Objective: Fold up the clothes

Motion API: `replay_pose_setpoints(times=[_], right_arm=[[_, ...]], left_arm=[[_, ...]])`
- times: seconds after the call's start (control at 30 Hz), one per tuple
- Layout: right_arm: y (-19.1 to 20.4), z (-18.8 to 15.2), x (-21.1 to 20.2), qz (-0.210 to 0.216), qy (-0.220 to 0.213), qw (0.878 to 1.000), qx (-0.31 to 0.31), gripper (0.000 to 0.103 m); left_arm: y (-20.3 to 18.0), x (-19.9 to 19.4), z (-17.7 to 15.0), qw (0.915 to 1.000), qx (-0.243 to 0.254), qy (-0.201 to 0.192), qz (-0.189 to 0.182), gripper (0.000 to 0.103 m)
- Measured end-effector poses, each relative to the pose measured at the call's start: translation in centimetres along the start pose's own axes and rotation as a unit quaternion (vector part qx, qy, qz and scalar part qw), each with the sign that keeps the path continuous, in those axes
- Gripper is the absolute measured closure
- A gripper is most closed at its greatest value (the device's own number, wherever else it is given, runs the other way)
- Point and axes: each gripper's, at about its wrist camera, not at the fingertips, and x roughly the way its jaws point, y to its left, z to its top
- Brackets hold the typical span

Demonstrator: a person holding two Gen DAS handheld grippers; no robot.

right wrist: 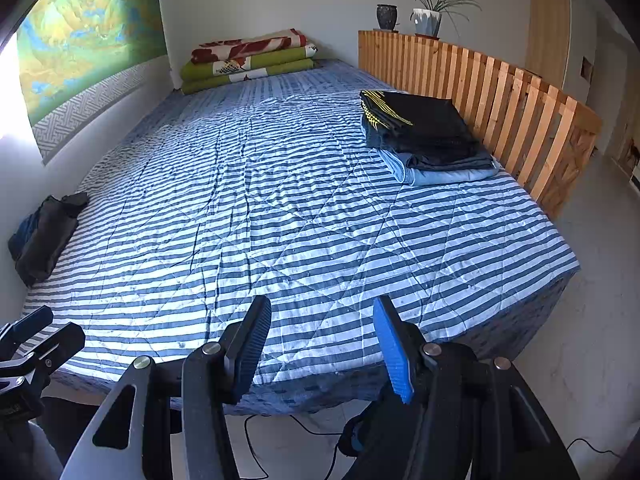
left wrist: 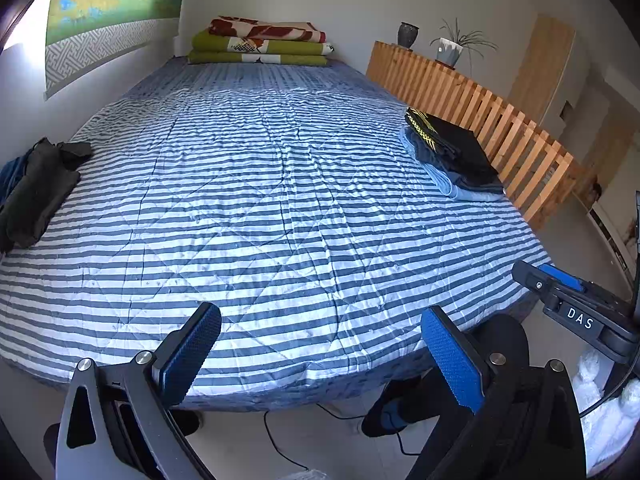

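Both grippers hang over the near edge of the bed (left wrist: 280, 200), angled down toward the striped quilt. Left gripper (left wrist: 320, 356): fingers spread, nothing between them. Right gripper (right wrist: 322, 350): fingers also apart, nothing gripped.

Clothes sit in two places. A neat folded stack (right wrist: 424, 136), black piece on top and light blue at the bottom, lies by the wooden slatted rail (right wrist: 500, 92) on the right. A dark crumpled heap (left wrist: 36, 188) lies at the far left edge by the wall, well apart from both grippers.

My reading: the heap is the next item, and the step in hand is the reach for it. To do it well I would bring the left gripper across first, pinch one single layer at an edge or corner rather than the bulk, and drag it to the bare centre of the quilt before spreading. The heap may hold more than one garment; I cannot tell.
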Motion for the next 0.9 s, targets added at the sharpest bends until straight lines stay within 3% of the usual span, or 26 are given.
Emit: replay_pose_setpoints(times=[0.9], right_arm=[[0.23,-0.38,0.59,0.000,0.008,1.000,0.002,0.054]], left_arm=[[0.29,0.42,-0.05,1.0000,-0.001,0.004,-0.001,0.001]])
